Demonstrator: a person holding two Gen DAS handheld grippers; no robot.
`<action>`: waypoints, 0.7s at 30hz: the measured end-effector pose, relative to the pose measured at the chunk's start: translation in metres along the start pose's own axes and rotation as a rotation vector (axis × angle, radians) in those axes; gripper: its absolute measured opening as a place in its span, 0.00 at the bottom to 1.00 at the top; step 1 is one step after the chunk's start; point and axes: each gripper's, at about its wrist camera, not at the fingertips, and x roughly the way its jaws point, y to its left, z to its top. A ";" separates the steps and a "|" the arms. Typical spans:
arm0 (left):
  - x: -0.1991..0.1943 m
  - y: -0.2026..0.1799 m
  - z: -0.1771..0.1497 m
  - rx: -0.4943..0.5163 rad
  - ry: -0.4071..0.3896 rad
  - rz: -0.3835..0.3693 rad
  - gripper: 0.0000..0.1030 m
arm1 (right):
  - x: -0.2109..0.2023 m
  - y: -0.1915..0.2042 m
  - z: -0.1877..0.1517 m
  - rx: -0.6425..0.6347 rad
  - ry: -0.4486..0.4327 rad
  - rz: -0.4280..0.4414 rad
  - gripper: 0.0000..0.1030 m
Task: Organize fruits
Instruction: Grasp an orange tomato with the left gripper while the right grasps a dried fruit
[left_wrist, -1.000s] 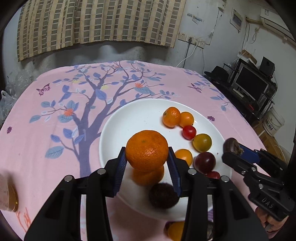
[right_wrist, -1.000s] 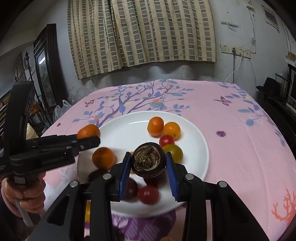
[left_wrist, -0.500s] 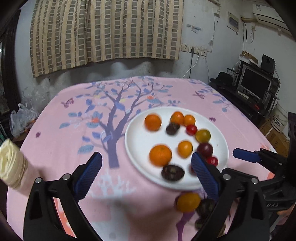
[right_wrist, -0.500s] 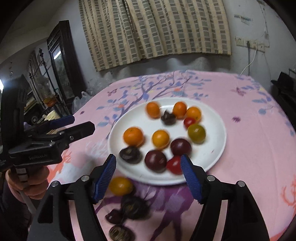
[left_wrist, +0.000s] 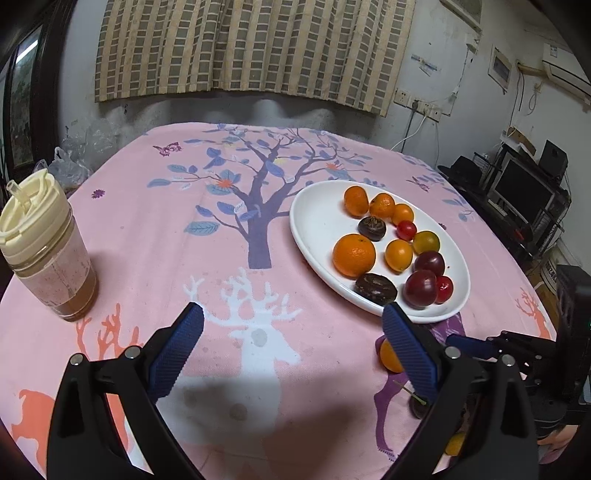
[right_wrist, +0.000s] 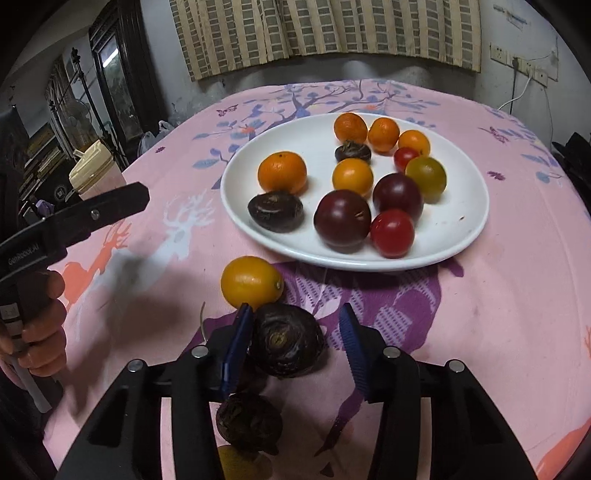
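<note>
The dark brown fruit (right_wrist: 286, 338), lying on the pink cloth (right_wrist: 498, 295) at 6 o'clock from the white plate (right_wrist: 469, 236), is being closed on by the right gripper (right_wrist: 295, 341), whose right pad is not yet touching, so it should be squeezed gently in the middle, while the left gripper (left_wrist: 291, 347) is kept wide and empty.

Both hand-held grippers angled downward, neither clamped.
Left hand-held gripper (left_wrist: 291, 345): jaws spread wide, nothing between them; a hand (right_wrist: 35, 325) wraps its handle. Right hand-held gripper (right_wrist: 295, 347): jaws closing, left pad (right_wrist: 236, 349) against a dark fruit (right_wrist: 286, 338), right pad apart from it.
</note>
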 end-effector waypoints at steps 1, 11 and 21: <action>-0.001 -0.001 -0.001 0.007 -0.002 0.003 0.92 | 0.000 0.000 -0.001 -0.001 0.001 -0.001 0.48; -0.001 -0.006 -0.001 0.026 0.000 0.000 0.92 | 0.006 0.001 -0.004 -0.005 0.041 0.015 0.43; 0.007 -0.032 -0.010 0.092 0.077 -0.133 0.81 | -0.047 -0.018 0.007 0.067 -0.137 0.036 0.42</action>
